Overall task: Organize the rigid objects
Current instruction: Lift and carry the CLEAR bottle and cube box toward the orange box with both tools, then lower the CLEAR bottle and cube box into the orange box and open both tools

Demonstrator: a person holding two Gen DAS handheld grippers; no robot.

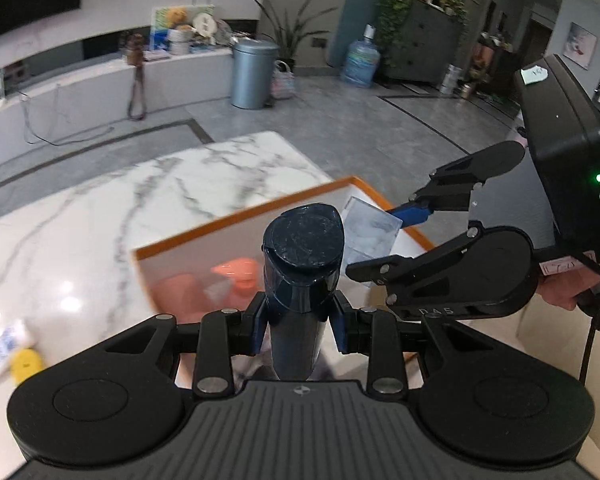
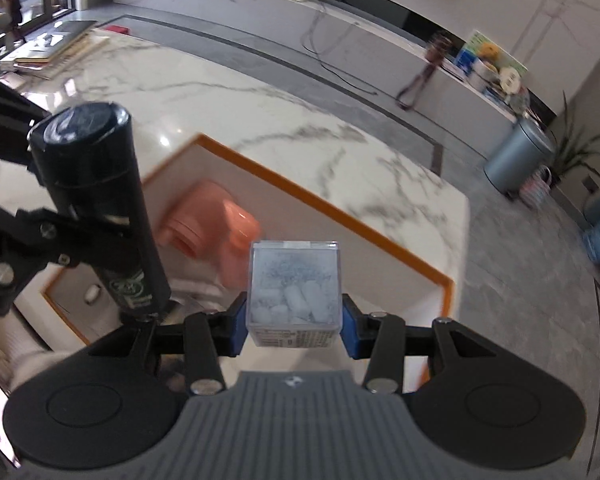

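- Marble-patterned white surface [image 1: 148, 200] fills the middle of both views, with grey floor tiles beyond it.
- You hold two things, one in each claw, and both hang above one orange-rimmed tray [image 2: 328, 204] that lies on the surface.
- Your left claw [image 1: 300, 322] is clamped on one dark bottle [image 1: 300, 264]; its blue pads press on the bottle's sides below the cap, and the cap end points away from you.
- Your right claw [image 2: 294, 322] is clamped on one clear plastic box [image 2: 294, 284] with small pale pieces inside; the blue pads press on its two side walls.
- From the left wrist view the box [image 1: 370, 232] sits just beside the bottle's cap, on its right; whether they touch cannot be told.
- One salmon-pink plastic object [image 2: 216, 232] lies inside the tray, under and between the two held things; it is blurred.
- One white packet with a yellow end [image 1: 10, 354] lies on the surface, well apart from the tray.
- One grey bin [image 1: 254, 74], one blue water jug [image 1: 360, 62] and two leafy plants stand on the floor in the background.
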